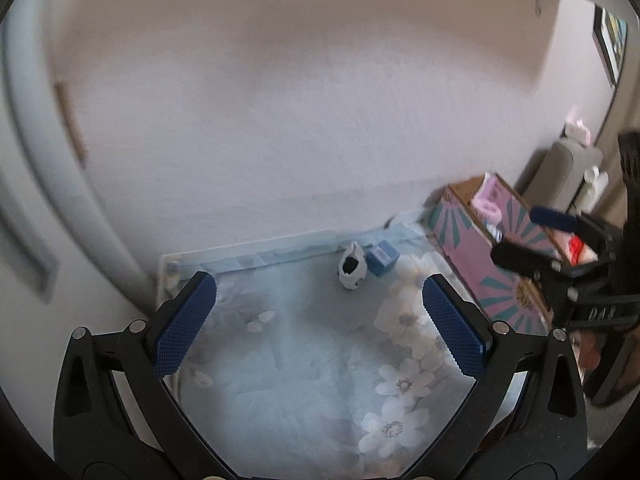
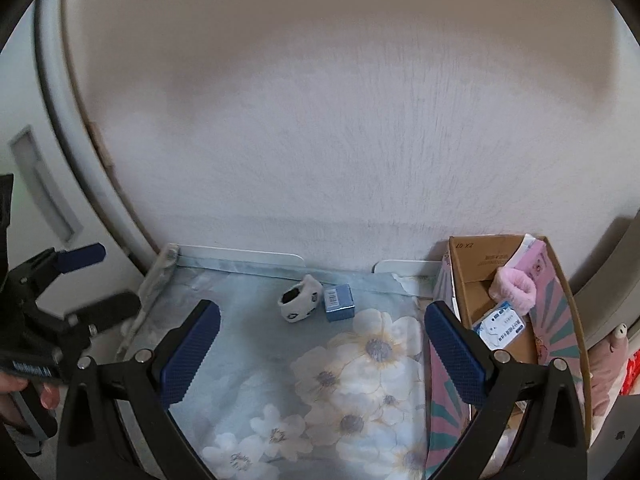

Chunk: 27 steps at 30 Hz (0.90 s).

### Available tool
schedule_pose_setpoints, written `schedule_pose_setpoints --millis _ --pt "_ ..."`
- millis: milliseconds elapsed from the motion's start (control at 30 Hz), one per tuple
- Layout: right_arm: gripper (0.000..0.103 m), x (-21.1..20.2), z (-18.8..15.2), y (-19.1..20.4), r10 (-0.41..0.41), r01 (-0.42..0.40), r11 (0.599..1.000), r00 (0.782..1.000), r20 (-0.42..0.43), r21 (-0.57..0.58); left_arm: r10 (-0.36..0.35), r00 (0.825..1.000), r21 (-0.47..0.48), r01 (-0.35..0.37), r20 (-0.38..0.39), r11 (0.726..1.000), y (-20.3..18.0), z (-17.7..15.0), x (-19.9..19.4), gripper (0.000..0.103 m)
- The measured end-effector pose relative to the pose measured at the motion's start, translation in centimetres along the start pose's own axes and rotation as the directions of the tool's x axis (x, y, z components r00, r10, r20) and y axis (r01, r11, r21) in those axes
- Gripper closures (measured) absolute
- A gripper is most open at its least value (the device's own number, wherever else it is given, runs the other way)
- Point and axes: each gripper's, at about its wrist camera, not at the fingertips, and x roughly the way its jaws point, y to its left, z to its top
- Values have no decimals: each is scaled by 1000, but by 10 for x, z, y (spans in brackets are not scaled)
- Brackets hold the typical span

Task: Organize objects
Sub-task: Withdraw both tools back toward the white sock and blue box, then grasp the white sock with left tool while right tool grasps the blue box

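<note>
A small white roll with black marks [image 1: 352,271] [image 2: 300,303] and a small blue box [image 1: 383,257] [image 2: 339,302] lie side by side near the wall on a blue flowered cloth [image 1: 288,360] [image 2: 320,380]. A pink patterned cardboard box [image 1: 476,248] [image 2: 556,292] stands at the right; it holds a pink fluffy band [image 2: 514,286] and a white card [image 2: 498,326]. My left gripper [image 1: 320,320] is open and empty, short of the two items. My right gripper [image 2: 322,344] is open and empty, just left of the box.
A pale wall rises right behind the cloth. A white door frame [image 2: 64,200] stands at the left. A low white rail [image 2: 240,258] edges the back of the surface. Each gripper shows in the other's view, the right one [image 1: 560,248] and the left one [image 2: 60,304].
</note>
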Motion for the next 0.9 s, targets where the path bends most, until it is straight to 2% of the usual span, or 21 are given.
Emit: schedule_pose_setpoints --millis 133,233,300,433,533,633,800,867,900 --pt "7 51 4 -14 -18 18 1000 997 -77 -1 -55 996 44 58 -65 997 -2 -2 49 0" --pt "15 91 0 -20 -6 8 1000 990 -140 15 -82 990 84 92 -112 992 -5 -5 92 0" --pt "23 118 -3 -21 -13 15 1000 983 -184 6 -87 985 117 105 -149 988 -9 -4 121 3" --pt "30 159 -10 -25 -9 16 1000 968 -252 23 -87 973 196 130 -214 972 -18 -9 175 9" --pt "38 180 -12 -28 -5 16 999 958 -286 38 -87 966 231 145 -242 962 -24 -14 204 18" --pt "44 195 -14 -29 4 10 999 951 -309 43 -101 963 255 166 -252 953 -30 -17 223 21" --pt "61 208 -17 -28 25 -9 999 944 -329 49 -125 957 271 197 -262 942 -35 -16 245 34" --pt "66 210 -17 -28 41 -23 998 941 -335 56 -143 950 278 222 -278 935 -35 -16 250 52" --pt "66 210 -17 -27 35 -19 999 942 -334 49 -143 948 285 226 -286 931 -35 -17 252 56"
